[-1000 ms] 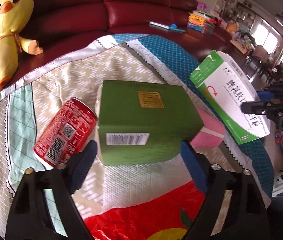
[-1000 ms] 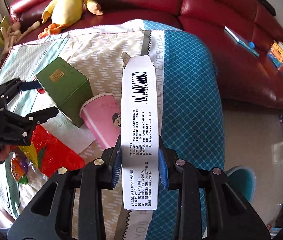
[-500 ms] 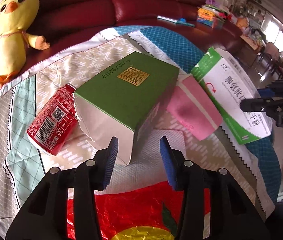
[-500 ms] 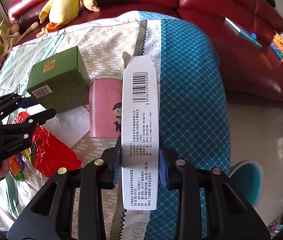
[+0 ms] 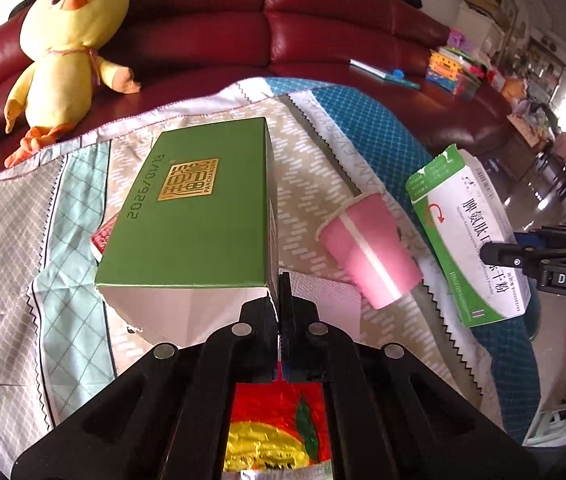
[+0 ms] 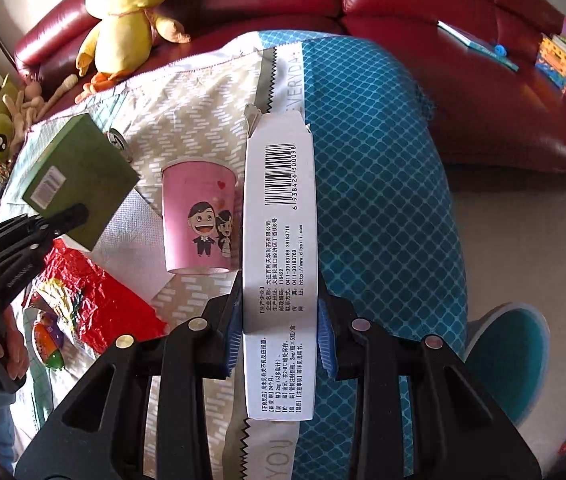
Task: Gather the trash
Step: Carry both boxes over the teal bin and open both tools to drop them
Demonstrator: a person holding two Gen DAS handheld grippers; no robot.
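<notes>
My left gripper (image 5: 282, 300) is shut on the right wall of the open green box (image 5: 195, 208) and holds it tilted up off the cloth. The box also shows in the right wrist view (image 6: 79, 172), with the left gripper (image 6: 79, 212) at its edge. My right gripper (image 6: 279, 320) is shut on the white and green medicine carton (image 6: 279, 248), held above the cloth; it also shows in the left wrist view (image 5: 471, 236). A pink paper cup (image 5: 367, 248) lies on its side between the two. A red can (image 5: 101, 236) is mostly hidden behind the green box.
A red foil snack wrapper (image 5: 275, 424) lies under my left gripper. A patterned cloth (image 5: 63, 280) covers the surface. A yellow plush chick (image 5: 71, 48) sits on the red sofa (image 5: 323, 28) behind. A teal stool (image 6: 511, 360) stands on the floor at the right.
My left gripper has closed from wide open onto the green box's edge and lifted and turned the box. The pink cup has rolled. My right gripper keeps holding the carton.
</notes>
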